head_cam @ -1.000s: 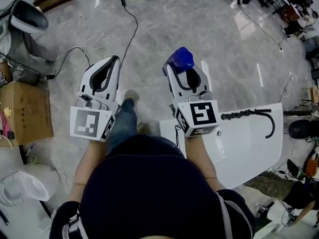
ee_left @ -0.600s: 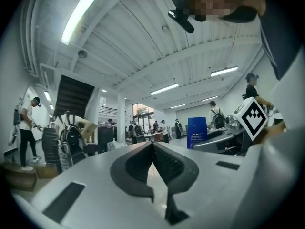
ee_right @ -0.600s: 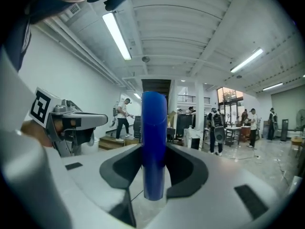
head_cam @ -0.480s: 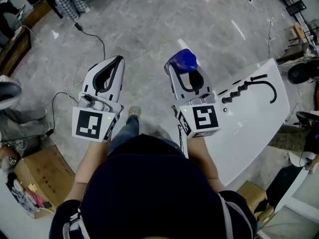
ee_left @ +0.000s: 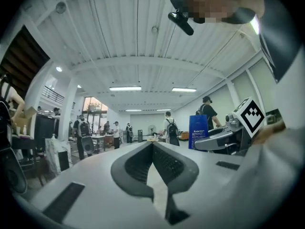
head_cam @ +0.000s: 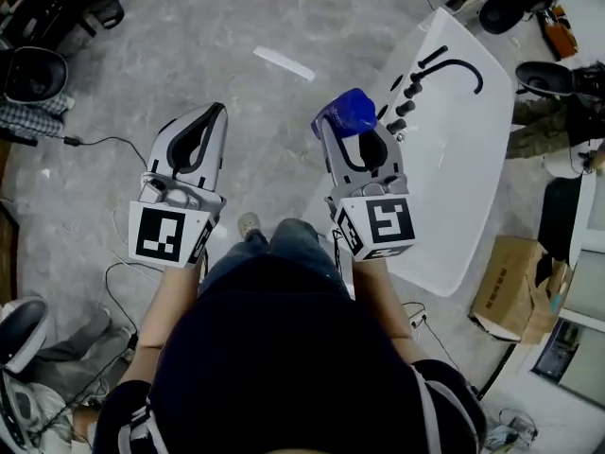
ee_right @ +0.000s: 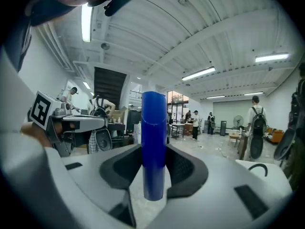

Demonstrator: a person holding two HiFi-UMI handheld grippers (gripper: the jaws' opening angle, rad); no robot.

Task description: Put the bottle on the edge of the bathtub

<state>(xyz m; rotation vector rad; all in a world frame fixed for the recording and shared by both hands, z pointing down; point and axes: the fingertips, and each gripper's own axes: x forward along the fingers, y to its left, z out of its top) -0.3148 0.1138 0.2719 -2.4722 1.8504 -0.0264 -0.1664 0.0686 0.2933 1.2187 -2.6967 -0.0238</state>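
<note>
Plastic, smooth and deep blue, makes up the bottle (head_cam: 345, 113), which is clamped in the right gripper (head_cam: 354, 145). In the right gripper view it reads as a straight-sided, glossy column standing upright between the two dark, ribbed pads. Both pads press against its sides, and its blunt lower end hangs free below them. In the head view its rounded top shows just left of the bathtub (head_cam: 454, 187), close to the rim but not resting on it.

The tub is a glossy white shell with a broad, flat ledge and softly rounded corners. At its far end a thin black spout (head_cam: 463, 67) bends into a hook, and a row of small black knobs (head_cam: 405, 102) runs beside it.

The left gripper (head_cam: 213, 113) is closed and holds nothing. In its own view the textured grey pads meet at their tips in a narrow V. Each tool has a white moulded body with matt black jaw liners. Each also carries a cube with black-and-white square markers, at (head_cam: 383, 227) on the right and (head_cam: 170, 236) on the left.

The floor (head_cam: 265, 26) is polished grey stone with pale veining. A thin black cable (head_cam: 104, 140) trails across it, and an open brown cardboard box (head_cam: 510, 287) sits beside the tub's near end.
</note>
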